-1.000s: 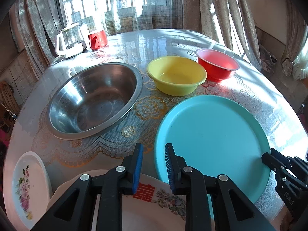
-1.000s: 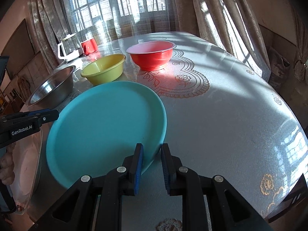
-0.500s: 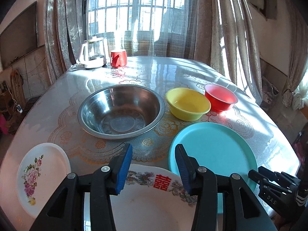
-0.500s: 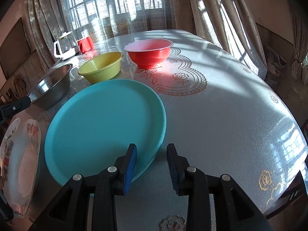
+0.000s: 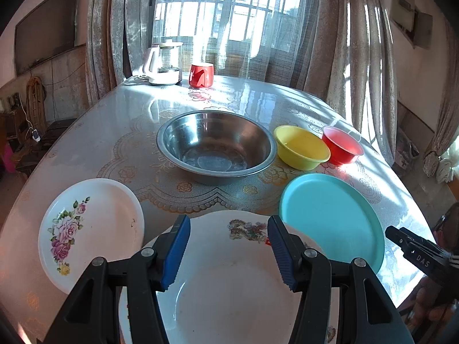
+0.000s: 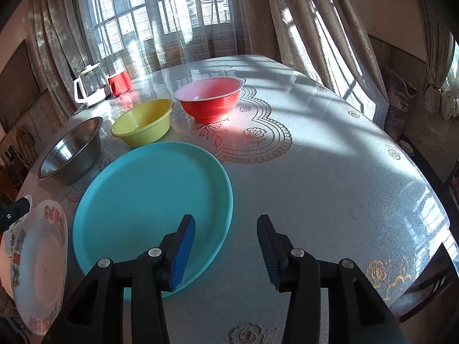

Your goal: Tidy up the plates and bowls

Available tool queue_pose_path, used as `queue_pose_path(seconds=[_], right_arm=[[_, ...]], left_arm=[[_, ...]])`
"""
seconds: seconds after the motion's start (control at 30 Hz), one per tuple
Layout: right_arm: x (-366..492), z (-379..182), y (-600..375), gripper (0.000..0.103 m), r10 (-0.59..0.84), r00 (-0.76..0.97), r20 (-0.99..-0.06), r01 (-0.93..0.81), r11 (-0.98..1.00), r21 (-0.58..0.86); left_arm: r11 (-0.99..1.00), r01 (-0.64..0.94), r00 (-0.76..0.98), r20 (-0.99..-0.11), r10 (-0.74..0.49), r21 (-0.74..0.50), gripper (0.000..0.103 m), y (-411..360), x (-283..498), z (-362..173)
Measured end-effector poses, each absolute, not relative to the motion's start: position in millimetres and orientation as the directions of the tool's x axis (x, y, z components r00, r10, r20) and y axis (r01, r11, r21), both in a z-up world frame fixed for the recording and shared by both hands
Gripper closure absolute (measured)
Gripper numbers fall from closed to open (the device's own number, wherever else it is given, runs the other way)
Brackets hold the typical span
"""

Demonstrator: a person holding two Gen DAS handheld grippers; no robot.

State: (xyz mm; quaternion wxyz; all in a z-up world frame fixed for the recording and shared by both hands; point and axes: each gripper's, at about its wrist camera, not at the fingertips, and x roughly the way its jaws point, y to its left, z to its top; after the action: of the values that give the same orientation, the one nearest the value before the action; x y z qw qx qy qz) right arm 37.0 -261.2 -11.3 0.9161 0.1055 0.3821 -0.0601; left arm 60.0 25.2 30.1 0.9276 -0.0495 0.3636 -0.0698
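While sunlight streams through the barred window [image 5: 229,14] and lace curtains at the far end, both grippers hang over the near edge of the round table [image 6: 330,172]. Left gripper [image 5: 229,249] — jaws have just been opening, about half spread now, nothing between the blue pads; beneath it lies the white plate with red lettering [image 5: 229,301], nearest of all. Right gripper [image 6: 226,249] has likewise just been opening, gripping nothing, its left pad above the near rim of the turquoise plate [image 6: 149,195], its right pad above bare cloth. That turquoise plate lies flat, just right of the white plate. Off to the near left sits the rose-patterned plate [image 5: 91,229], on its own. Further back, a row: steel bowl [image 5: 215,146] in the middle, yellow bowl [image 5: 301,147] to its right, red bowl [image 5: 342,149] beyond that, close together. Far end, by the window, a white kettle [image 5: 163,63] and red mug [image 5: 200,75]. Underfoot of it all, a glossy lace-patterned tablecloth with gold roses, throwing back glare.
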Motion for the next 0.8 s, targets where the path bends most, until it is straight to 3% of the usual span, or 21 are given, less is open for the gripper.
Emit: queue_pose_path(seconds=[0.2, 0.47, 0.6, 0.8], right_arm=[[50, 6, -230, 0.05, 0.169, 0.701, -0.693, 0.011, 0.969, 0.248], [78, 24, -140, 0.05, 0.475, 0.567, -0.673, -0.314, 0.88, 0.357], [90, 24, -90, 0.05, 0.532, 0.492, -0.689, -0.41, 0.84, 0.356], [103, 17, -23, 0.055, 0.551, 0.416, -0.723, -0.525, 0.795, 0.303]], left_arm=[[0.985, -0.014, 0.747, -0.657, -0.104, -0.173, 0.046, 75, 47, 30], [0.958, -0.176, 0.753, -0.657, -0.016, -0.225, 0.048, 154, 28, 18], [0.934, -0.252, 0.746, -0.665, 0.021, -0.253, 0.058, 189, 19, 11], [0.91, -0.313, 0.732, -0.679, 0.048, -0.272, 0.059, 219, 9, -3]])
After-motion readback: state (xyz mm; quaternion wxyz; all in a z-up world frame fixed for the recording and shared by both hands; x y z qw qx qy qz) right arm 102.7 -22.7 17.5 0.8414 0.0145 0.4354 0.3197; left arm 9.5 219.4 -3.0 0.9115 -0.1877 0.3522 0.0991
